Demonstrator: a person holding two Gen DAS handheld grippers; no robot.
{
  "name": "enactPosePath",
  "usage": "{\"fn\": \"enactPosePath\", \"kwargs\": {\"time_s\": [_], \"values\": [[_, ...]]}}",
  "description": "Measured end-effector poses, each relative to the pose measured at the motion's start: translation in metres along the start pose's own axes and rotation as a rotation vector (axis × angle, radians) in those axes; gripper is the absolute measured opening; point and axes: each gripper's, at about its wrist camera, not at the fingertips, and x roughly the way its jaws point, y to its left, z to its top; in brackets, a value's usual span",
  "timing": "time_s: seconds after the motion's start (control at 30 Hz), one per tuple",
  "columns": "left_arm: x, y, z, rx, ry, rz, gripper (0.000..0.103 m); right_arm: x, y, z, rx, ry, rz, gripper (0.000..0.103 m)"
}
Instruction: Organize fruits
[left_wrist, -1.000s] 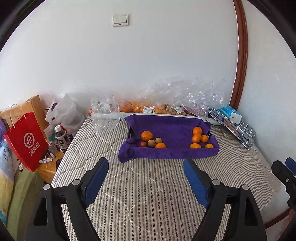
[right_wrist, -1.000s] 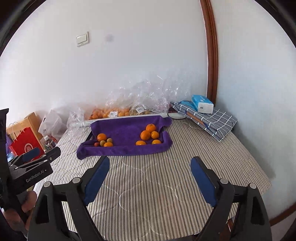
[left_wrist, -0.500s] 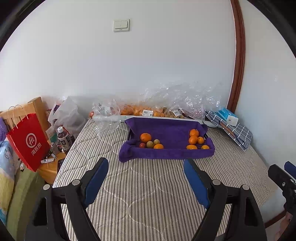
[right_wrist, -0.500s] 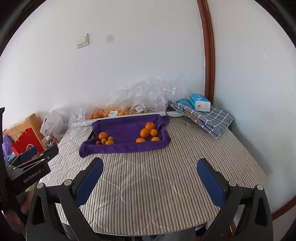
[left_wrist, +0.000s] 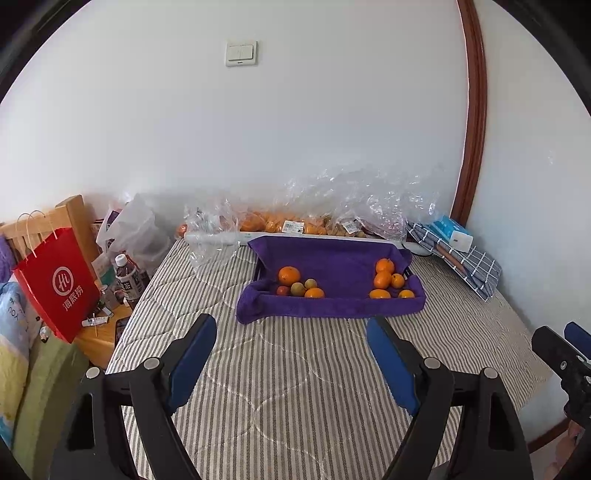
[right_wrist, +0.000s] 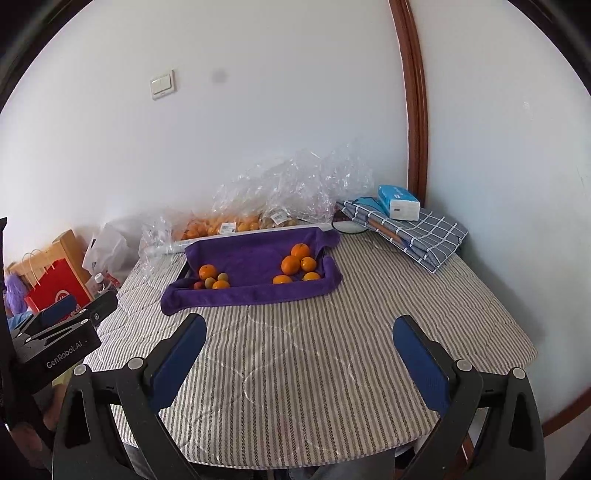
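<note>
Left tool (left_wrist: 291, 354): jaws apart, nothing between them, hovering over the striped tabletop (left_wrist: 295, 387). Right tool (right_wrist: 299, 350): jaws spread wide, also empty. Ahead of both tools, well apart from them: purple towel (left_wrist: 332, 266) lining a tray. On it, ahead-left, a mixed fruit cluster (left_wrist: 299, 284), orange and greenish; ahead-right, oranges (left_wrist: 386, 278) grouped alone. Behind the towel, against the wall: clear bags (right_wrist: 280, 199) of more fruit.

On the purple towel (left_wrist: 340, 266): seven oranges (left_wrist: 289, 275) (two at its left end, five at its right), two greenish fruits (left_wrist: 297, 288), one small red fruit (left_wrist: 283, 290); one tissue box (right_wrist: 399, 201); one red paper bag (left_wrist: 55, 284)
</note>
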Motion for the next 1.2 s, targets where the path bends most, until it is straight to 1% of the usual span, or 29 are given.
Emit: {"fn": "enactPosePath", "kwargs": {"time_s": [1.2], "values": [[-0.006, 0.000, -0.005, 0.011, -0.001, -0.008, 0.084, -0.011, 0.000, -0.006, 0.008, -0.024, 0.009, 0.100]]}}
